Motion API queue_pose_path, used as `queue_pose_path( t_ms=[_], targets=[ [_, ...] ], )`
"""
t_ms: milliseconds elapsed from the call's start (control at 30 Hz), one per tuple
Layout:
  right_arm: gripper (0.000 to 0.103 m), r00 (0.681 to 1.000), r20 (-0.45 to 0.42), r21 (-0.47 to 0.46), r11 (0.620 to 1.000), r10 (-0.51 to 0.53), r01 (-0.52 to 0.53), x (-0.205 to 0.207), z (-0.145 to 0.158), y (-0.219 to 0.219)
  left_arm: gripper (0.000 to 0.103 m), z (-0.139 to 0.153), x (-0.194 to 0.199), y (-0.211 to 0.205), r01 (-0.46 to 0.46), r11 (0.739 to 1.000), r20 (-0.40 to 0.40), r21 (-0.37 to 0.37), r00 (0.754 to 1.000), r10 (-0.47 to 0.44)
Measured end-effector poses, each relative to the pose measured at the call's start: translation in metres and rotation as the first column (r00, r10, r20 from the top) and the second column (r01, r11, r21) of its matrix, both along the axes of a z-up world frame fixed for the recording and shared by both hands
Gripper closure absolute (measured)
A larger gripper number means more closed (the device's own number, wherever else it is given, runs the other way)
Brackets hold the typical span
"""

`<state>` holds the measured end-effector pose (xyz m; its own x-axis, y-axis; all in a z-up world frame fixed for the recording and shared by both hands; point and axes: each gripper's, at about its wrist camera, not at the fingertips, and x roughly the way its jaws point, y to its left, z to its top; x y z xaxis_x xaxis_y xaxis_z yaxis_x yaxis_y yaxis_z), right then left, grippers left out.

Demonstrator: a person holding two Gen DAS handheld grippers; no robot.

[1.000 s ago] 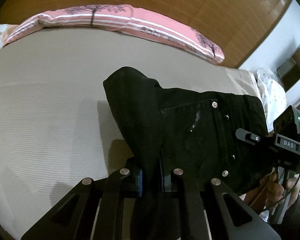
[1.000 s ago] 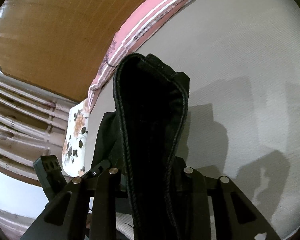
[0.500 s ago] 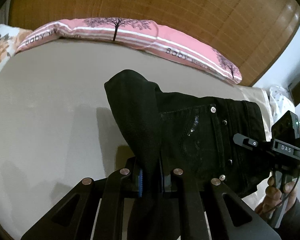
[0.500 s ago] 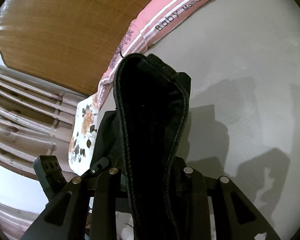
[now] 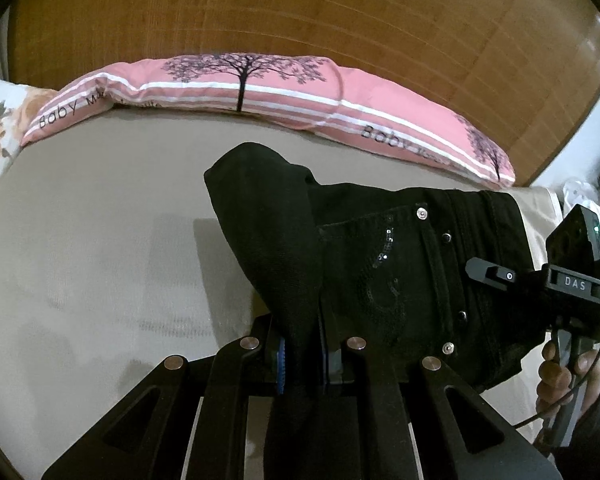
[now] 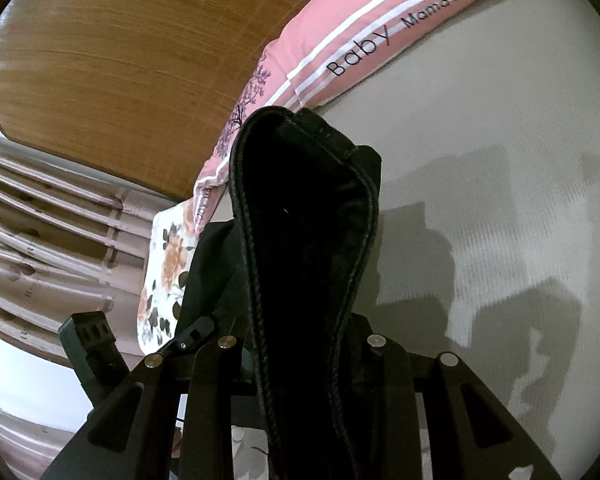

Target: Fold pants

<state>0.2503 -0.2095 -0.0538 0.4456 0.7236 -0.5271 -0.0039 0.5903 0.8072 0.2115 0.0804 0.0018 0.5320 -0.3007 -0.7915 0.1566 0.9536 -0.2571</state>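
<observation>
Two claws, one in each of my hands, hold a pair of black pants (image 5: 380, 264) up above a bed (image 5: 92, 248) covered in a plain beige sheet. My left claw (image 5: 302, 354) is clamped on a bunched fold of the dark fabric, which rises from between its blue-padded fingers (image 5: 280, 356) and stands up in a rounded peak. From there the pants stretch across to the right, showing a pocket with small sparkling studs and silver rivets. At the far right of that view, my right claw (image 5: 496, 276) meets the other end of the garment, with my right hand (image 5: 560, 376) wrapped around its handle. Seen from the right wrist, the right claw (image 6: 304, 344) is closed on a thick stitched edge of the pants (image 6: 304, 240), which stands upright and fills the middle of the view. My left claw (image 6: 196, 334) shows at the lower left there. A long pink pillow (image 5: 260, 92) printed with trees and the word "Baby" lies along the far edge of the bed against a wooden headboard (image 5: 300, 12). A floral pillow (image 6: 168, 276) sits beside the pink one.
</observation>
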Motion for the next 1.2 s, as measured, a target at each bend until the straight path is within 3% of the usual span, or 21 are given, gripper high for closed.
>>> queue_pose_path(
  t_ms=[267,367,500,567,633,733,800,1033,1200],
  targets=[
    [0.077,1.0,-0.002,0.008,1.0,0.013,-0.013,0.029,-0.002,0.013,0.091,0.0,0.037,0.01,-0.008,0.999,0.018,0.051,1.0,0.007],
    [0.077,1.0,0.005,-0.008,1.0,0.015,-0.015,0.036,-0.005,0.018,0.091,-0.011,0.045,0.017,-0.01,0.999,0.011,0.053,1.0,0.01],
    [0.076,1.0,0.013,-0.104,0.995,0.005,-0.004,0.041,-0.019,0.026,0.088,-0.042,0.053,0.026,-0.006,0.996,-0.021,0.093,1.0,0.008],
    [0.072,1.0,0.019,-0.182,0.983,0.003,0.001,0.04,-0.025,0.028,0.08,-0.051,0.052,0.031,-0.014,0.997,-0.025,0.073,1.0,0.016],
    [0.058,1.0,0.024,-0.267,0.964,-0.003,0.01,0.04,-0.031,0.031,0.067,-0.059,0.053,0.036,-0.027,0.997,-0.034,0.068,0.999,0.029],
    [0.044,0.999,0.032,-0.388,0.922,0.005,0.008,0.036,-0.035,0.036,0.059,-0.066,0.051,0.04,-0.037,0.998,-0.036,0.051,0.999,0.039],
    [0.044,0.999,0.038,-0.397,0.918,0.0,0.015,0.034,-0.036,0.036,0.05,-0.067,0.047,0.041,-0.054,0.995,-0.023,0.084,0.998,0.056],
    [0.033,0.998,0.069,-0.489,0.871,-0.014,0.046,-0.003,-0.026,0.029,0.044,-0.066,0.014,0.045,-0.095,0.989,-0.004,0.116,0.995,0.096],
    [0.03,0.995,0.095,-0.518,0.851,-0.043,0.086,-0.031,-0.022,0.024,0.044,-0.055,-0.025,0.047,-0.179,0.971,0.032,0.157,0.984,0.176]
  ],
)
